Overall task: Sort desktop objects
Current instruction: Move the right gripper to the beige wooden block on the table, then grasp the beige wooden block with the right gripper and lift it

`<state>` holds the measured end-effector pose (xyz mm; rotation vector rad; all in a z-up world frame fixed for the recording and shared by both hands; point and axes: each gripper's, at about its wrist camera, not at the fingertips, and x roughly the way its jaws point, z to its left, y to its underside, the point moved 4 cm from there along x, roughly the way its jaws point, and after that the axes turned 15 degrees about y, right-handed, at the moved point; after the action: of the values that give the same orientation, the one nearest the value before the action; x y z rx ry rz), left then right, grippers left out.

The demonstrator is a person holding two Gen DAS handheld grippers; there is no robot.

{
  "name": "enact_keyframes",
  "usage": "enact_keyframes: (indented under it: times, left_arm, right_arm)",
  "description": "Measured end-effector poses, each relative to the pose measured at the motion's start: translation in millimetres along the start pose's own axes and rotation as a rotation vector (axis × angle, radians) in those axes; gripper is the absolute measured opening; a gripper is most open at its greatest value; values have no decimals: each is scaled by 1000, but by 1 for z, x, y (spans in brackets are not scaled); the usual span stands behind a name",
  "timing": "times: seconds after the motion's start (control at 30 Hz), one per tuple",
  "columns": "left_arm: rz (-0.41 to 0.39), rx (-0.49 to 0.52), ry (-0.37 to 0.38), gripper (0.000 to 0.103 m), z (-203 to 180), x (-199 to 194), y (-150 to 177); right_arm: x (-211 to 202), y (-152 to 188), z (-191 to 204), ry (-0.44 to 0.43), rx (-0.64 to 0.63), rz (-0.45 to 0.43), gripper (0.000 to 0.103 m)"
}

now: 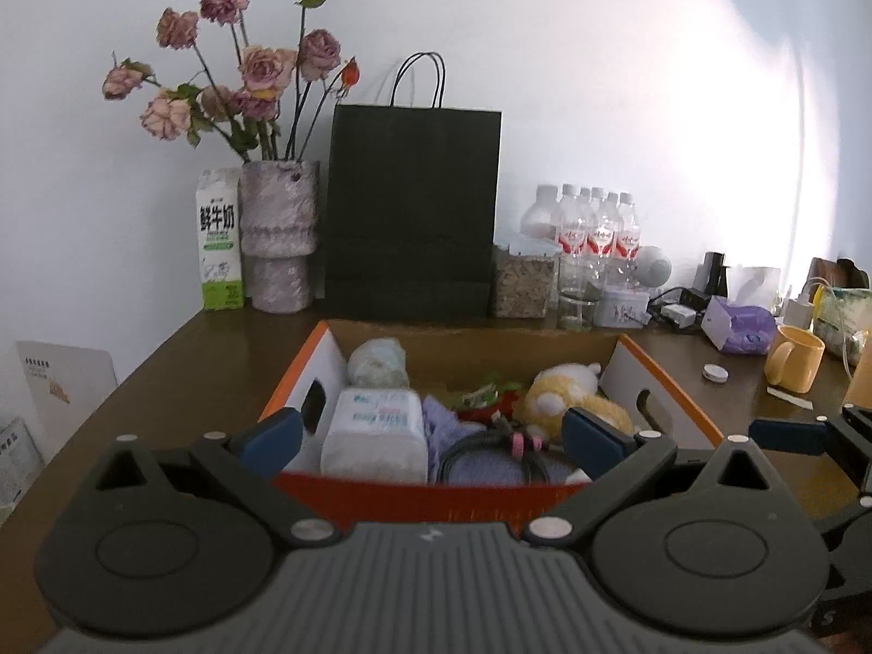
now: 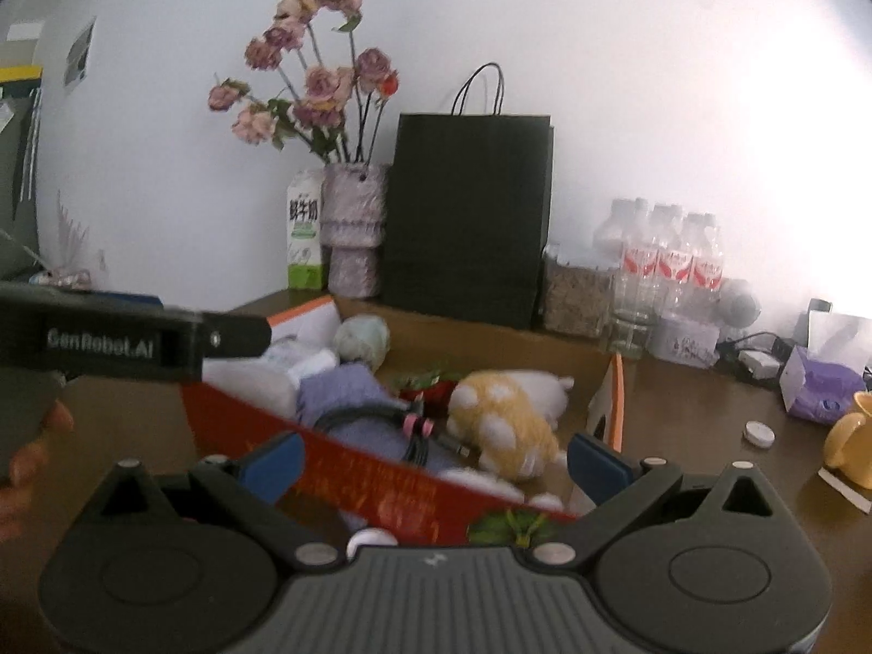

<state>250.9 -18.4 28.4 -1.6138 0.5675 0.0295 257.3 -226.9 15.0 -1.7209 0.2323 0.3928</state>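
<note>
Hovering at the near edge of the box (image 1: pixel 305 365), our left gripper (image 1: pixel 430 436) stands wide open with nothing between its blue pads, seen through the left wrist camera; inside lie a tissue pack (image 1: pixel 376 433), a coiled cable (image 1: pixel 490 449) on purple cloth, and a yellow plush toy (image 1: pixel 567 398), while a mug (image 1: pixel 793 359) and small white cap (image 1: pixel 715 373) sit on the desk to the right. We judge the pack light and squashy, best pinched across its narrow sides. From the right wrist camera, our right gripper (image 2: pixel 436 463) is likewise spread wide and empty, poised over the box's red front wall (image 2: pixel 381 477). The plush (image 2: pixel 507 425) lies just beyond, soft and light by our estimate, forgiving of a firm pinch across the body; the cable (image 2: pixel 370 419) looks floppy, best taken at its pink-banded bundle.
</note>
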Motion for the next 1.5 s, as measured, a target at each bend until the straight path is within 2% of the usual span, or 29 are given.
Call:
enact_keyframes:
  times: [0.2,0.4,0.57,0.83,1.1,1.27,1.37,1.43,1.5]
  left_arm:
    - [29,-17,-11,103,5,-14,22]
    - [79,-23,-57,103,12,-27,51]
    - [121,-31,-53,103,11,-33,70]
    - [161,-6,-41,103,0,-30,83]
    - [145,-12,-107,103,17,-44,84]
    - [144,-30,-148,103,35,-54,87]
    - [136,-43,-154,103,44,-61,87]
    - [133,-49,-154,103,49,-63,88]
    - [132,-57,-155,103,53,-66,89]
  right_arm:
    - [-20,25,3,-13,-9,39,103]
    - [-34,47,3,-7,-15,81,103]
    - [-35,64,-1,-6,-2,124,103]
    - [-33,76,-9,3,27,159,103]
    - [-26,69,15,-74,6,157,101]
    - [-16,59,42,-119,-14,158,84]
    - [-10,54,56,-145,-29,167,68]
    - [-6,53,63,-156,-35,176,53]
    - [-2,54,68,-159,-36,191,47]
